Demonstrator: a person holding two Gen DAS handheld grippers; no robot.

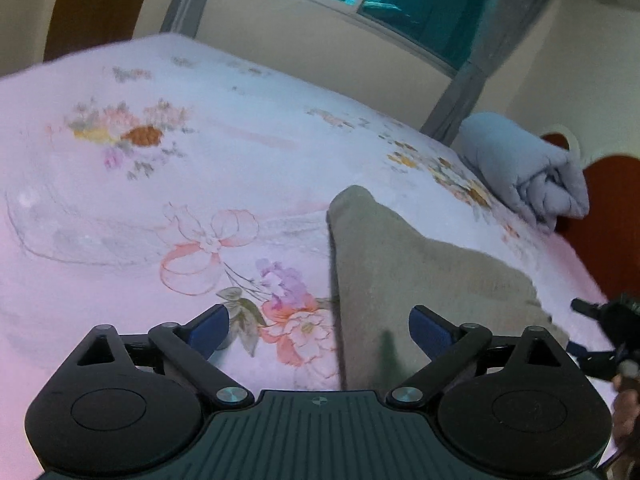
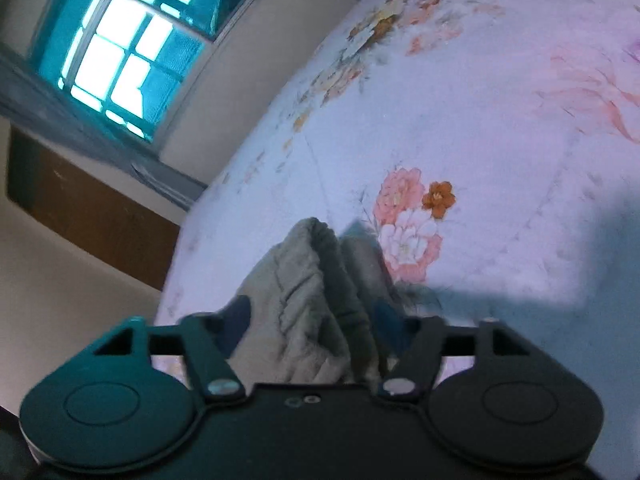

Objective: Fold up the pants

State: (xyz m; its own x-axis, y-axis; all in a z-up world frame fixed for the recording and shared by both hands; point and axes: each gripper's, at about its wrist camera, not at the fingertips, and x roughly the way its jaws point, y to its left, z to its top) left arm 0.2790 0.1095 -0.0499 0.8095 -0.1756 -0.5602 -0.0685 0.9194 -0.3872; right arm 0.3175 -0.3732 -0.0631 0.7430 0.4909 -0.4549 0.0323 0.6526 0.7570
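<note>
Folded olive-grey pants [image 1: 404, 276] lie on the floral bedsheet [image 1: 160, 184], running from the centre toward the lower right. My left gripper [image 1: 319, 322] is open wide just above the near end: its right blue finger [image 1: 430, 326] is over the cloth, its left finger over bare sheet. In the right wrist view a bunched, ribbed end of the pants [image 2: 308, 292] rises between the fingers of my right gripper [image 2: 312, 314], which stand apart and loose around it. The right gripper [image 1: 600, 336] also shows at the left wrist view's right edge.
A rolled blue-grey blanket [image 1: 528, 172] lies at the far right of the bed by a red-brown headboard [image 1: 608, 216]. The bed's far edge [image 2: 192, 216] runs below a window [image 2: 120, 48] and wall. A hand [image 1: 626, 404] shows at the right edge.
</note>
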